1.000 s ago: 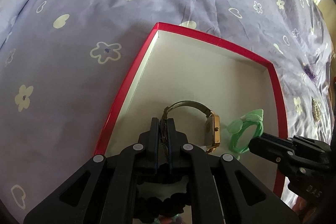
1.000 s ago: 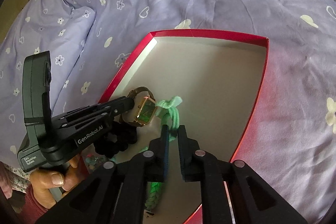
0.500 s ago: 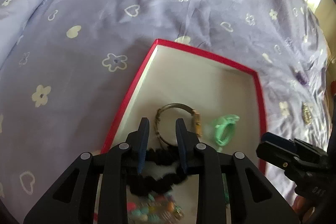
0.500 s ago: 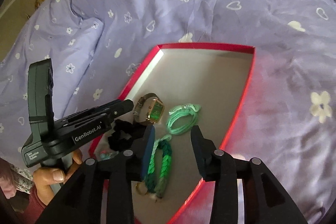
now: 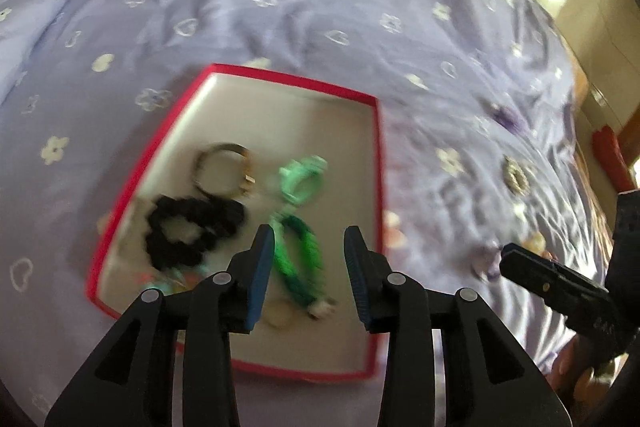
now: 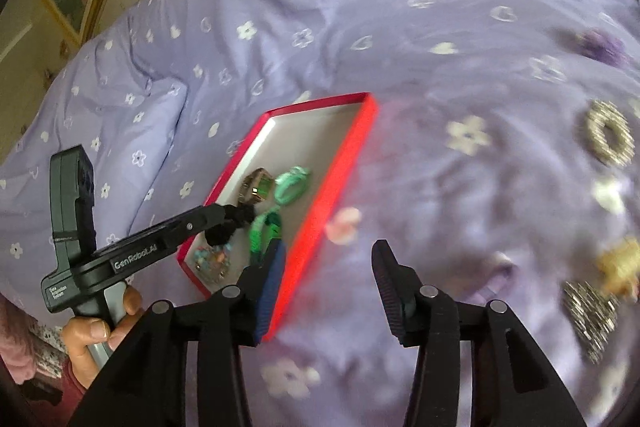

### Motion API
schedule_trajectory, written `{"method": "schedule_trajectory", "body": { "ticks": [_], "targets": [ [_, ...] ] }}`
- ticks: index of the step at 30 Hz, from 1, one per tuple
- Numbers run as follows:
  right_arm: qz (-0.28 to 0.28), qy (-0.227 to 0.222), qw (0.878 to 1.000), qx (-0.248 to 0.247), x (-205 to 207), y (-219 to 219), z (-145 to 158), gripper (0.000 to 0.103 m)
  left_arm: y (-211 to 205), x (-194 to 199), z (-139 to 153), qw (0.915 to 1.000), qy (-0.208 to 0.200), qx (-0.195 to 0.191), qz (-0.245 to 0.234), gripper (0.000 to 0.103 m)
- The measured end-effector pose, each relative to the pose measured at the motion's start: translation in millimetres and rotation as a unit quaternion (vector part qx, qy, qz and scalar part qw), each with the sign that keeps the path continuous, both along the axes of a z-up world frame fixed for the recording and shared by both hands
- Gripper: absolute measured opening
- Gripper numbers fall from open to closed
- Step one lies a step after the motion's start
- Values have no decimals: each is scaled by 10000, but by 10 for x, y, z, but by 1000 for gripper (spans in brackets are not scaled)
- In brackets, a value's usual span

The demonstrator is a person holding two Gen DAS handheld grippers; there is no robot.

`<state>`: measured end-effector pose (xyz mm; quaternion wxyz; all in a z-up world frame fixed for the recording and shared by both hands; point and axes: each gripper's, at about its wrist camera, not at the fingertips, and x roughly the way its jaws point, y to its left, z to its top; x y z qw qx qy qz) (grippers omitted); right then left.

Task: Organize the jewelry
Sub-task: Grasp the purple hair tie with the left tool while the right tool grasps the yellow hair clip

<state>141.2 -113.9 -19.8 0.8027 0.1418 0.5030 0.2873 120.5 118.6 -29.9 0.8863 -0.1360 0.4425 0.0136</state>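
Observation:
A red-rimmed box (image 5: pixel 376 163) (image 6: pixel 340 163) lies on the purple bedspread. In it lie a gold watch (image 5: pixel 224 171) (image 6: pixel 256 185), a mint hair tie (image 5: pixel 302 179) (image 6: pixel 292 183), a black scrunchie (image 5: pixel 188 231) (image 6: pixel 228 225), a green braided bracelet (image 5: pixel 298 259) (image 6: pixel 264 227) and a beaded piece (image 6: pixel 210 261). My left gripper (image 5: pixel 308 267) hangs above the box's near part, jaws opening, nothing between them. My right gripper (image 6: pixel 328 287) hovers over the box's right rim and the bedspread, jaws opening, empty. Loose on the bedspread lie a silver ring-shaped piece (image 6: pixel 610 139) (image 5: pixel 516 175), a pink piece (image 6: pixel 344 225) and a gold piece (image 6: pixel 620 265).
A sparkly silver piece (image 6: pixel 592 319) lies at the right, a purple flower piece (image 6: pixel 604 45) farther back. A pillow (image 6: pixel 100 131) lies left of the box. A hand (image 6: pixel 96 327) holds the left gripper's handle. A picture frame stands at the far left.
Both grippers let go of the watch strap and the mint hair tie, opened, and drew back and up from the box. The right one swung right, over the bedspread.

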Motion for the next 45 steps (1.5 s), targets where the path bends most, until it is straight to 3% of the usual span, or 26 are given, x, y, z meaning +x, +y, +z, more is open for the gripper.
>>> {"method": "schedule_trajectory", "body": {
  "ticks": [12, 21, 34, 36, 45],
  "targets": [
    [-808, -135, 9958, -405, -337, -938, 27, 49, -682, -130, -8, 9973, 89, 3, -726, 37],
    [-1242, -228, 9904, -555, -301, -1409, 23, 53, -1064, -22, -33, 9911, 161, -104, -1318, 43],
    [-956, -211, 9905, -962, 5, -1438, -170, 53, -1652, 280, -192, 9774, 309, 53, -2089, 53],
    [-891, -201, 9905, -1025, 59, -1418, -202, 56, -1719, 319, -237, 9762, 342, 138, -2139, 56],
    [-841, -85, 9912, -1016, 184, -1427, -311, 56, -1836, 457, -380, 9753, 454, 225, -2150, 57]
  ]
}}
